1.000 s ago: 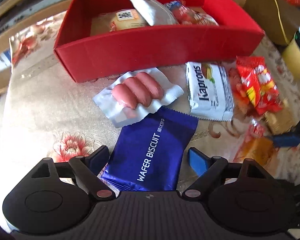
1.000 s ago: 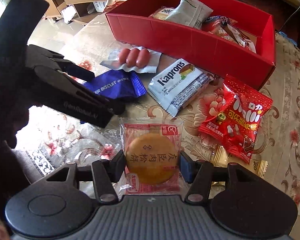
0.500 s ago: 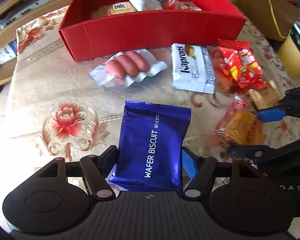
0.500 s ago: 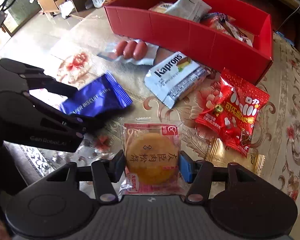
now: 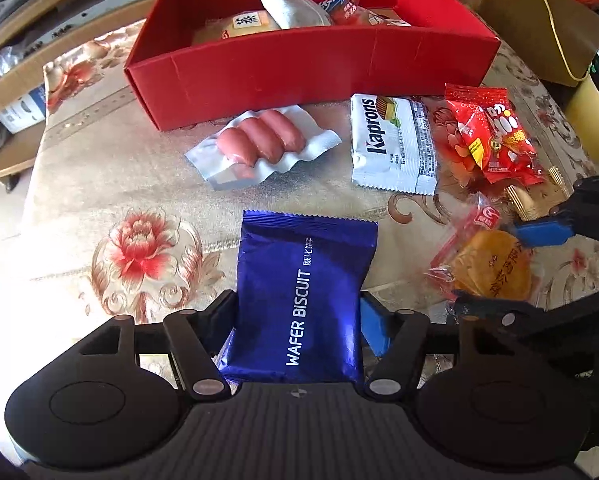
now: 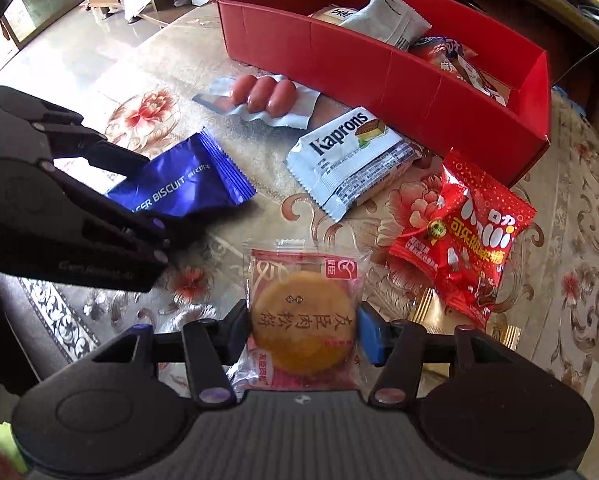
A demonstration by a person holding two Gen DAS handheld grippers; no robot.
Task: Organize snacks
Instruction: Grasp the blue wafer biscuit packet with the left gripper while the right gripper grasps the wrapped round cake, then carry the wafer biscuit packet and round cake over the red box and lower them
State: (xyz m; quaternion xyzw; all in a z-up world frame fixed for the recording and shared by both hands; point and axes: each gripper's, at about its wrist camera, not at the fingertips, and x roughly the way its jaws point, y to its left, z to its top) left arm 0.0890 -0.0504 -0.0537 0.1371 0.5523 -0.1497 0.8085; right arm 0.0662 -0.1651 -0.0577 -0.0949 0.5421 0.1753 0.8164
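Observation:
A blue wafer biscuit pack (image 5: pixel 299 300) lies lengthwise between the fingers of my left gripper (image 5: pixel 297 320). Its jaws are closing and both pads touch the pack's sides. In the right wrist view the same blue pack (image 6: pixel 187 188) sits tilted in the left gripper (image 6: pixel 147 200). My right gripper (image 6: pixel 303 328) is shut on a clear-wrapped round pastry (image 6: pixel 303 320), also seen at the right of the left wrist view as the pastry (image 5: pixel 491 268). The red box (image 5: pixel 311 76) at the back holds several snacks.
On the flowered tablecloth in front of the box lie a sausage pack (image 5: pixel 259 144), a white Kaprons wafer (image 5: pixel 393 144), a red candy bag (image 5: pixel 491 136) and a gold-wrapped piece (image 5: pixel 527 200). Cardboard boxes and shelves stand beyond the table.
The left gripper's jaws have narrowed onto the blue pack and drawn it back, away from the sausages. The right gripper has kept its hold on the pastry with little movement.

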